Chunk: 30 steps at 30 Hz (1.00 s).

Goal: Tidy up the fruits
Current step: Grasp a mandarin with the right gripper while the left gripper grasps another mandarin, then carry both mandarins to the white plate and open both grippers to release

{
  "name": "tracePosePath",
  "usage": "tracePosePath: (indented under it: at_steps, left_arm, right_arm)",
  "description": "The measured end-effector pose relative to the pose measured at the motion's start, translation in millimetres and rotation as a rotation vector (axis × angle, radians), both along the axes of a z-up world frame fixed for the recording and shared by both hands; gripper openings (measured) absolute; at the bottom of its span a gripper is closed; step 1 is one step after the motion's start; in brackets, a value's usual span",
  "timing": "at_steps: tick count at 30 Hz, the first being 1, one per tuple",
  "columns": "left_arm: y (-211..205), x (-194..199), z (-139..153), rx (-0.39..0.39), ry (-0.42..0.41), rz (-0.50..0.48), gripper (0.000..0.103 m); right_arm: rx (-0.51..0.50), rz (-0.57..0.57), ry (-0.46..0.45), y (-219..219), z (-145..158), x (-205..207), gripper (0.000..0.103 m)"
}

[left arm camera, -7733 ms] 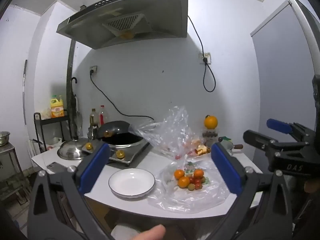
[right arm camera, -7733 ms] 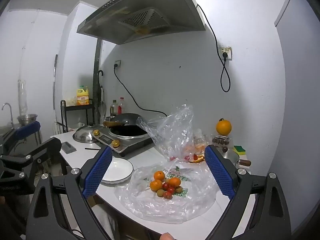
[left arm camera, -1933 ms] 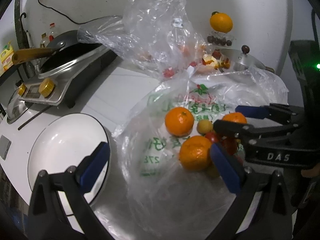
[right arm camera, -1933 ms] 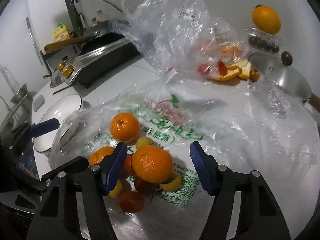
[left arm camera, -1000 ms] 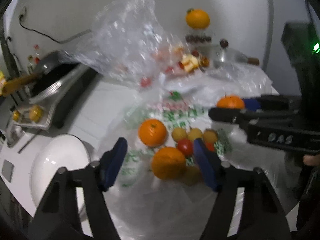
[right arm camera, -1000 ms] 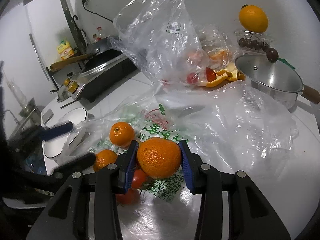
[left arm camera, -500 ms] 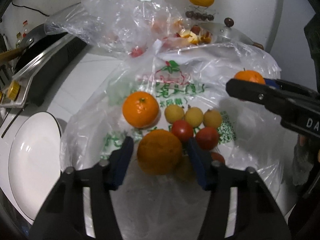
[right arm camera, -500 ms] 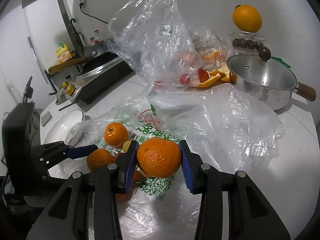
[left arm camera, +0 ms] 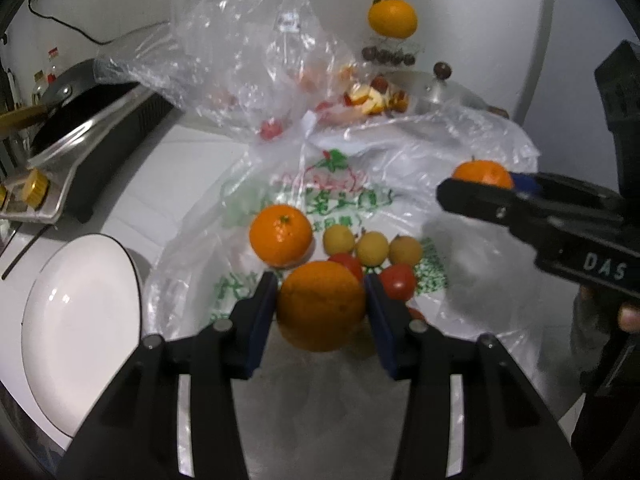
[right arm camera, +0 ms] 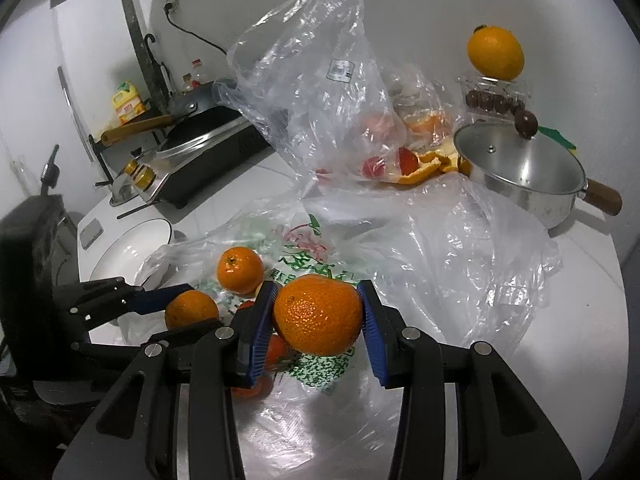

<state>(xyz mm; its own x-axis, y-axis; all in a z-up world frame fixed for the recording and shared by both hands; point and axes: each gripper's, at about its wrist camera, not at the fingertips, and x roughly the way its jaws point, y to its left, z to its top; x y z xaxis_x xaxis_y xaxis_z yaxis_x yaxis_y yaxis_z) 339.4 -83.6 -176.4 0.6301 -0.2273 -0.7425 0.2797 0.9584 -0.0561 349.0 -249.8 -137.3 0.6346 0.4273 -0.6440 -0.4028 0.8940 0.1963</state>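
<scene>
A printed plastic bag (left arm camera: 340, 192) lies flat on the white counter with loose fruit on it. My left gripper (left arm camera: 320, 300) is closing its jaws on a large orange (left arm camera: 322, 312), and both blue pads touch its sides. Beyond it lie another orange (left arm camera: 281, 235), small yellow fruits (left arm camera: 372, 248) and red tomatoes (left arm camera: 396, 282). My right gripper (right arm camera: 318, 312) is shut on a second orange (right arm camera: 318, 314), held above the bag. The white plate (left arm camera: 80, 320) sits to the left of the bag. In the right wrist view the left gripper (right arm camera: 172, 308) shows at lower left with its orange (right arm camera: 191, 309).
A clear crumpled bag (right arm camera: 304, 92) with peel and red fruit stands behind. A steel pot with lid (right arm camera: 520, 164) is at back right, with an orange (right arm camera: 496, 52) on a box of dark fruit. An induction cooker with a wok (right arm camera: 200, 148) stands at back left.
My left jaws have narrowed from wide apart to touching the large orange on the bag. My right gripper still holds its orange in the same grip.
</scene>
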Motion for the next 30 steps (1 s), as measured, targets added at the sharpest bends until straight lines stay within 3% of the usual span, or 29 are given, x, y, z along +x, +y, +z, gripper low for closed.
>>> tracePosePath:
  at_steps: [15, 30]
  left_arm:
    - [42.9, -38.7, 35.0, -0.049, -0.103, 0.021, 0.046]
    - [128.2, -70.8, 36.5, -0.071, -0.158, 0.118, 0.046]
  right_arm:
    - [-0.054, 0.053, -0.052, 46.0, 25.9, -30.3, 0.043]
    - [-0.123, 0.150, -0.089, 126.6, 41.6, -46.9, 0.043]
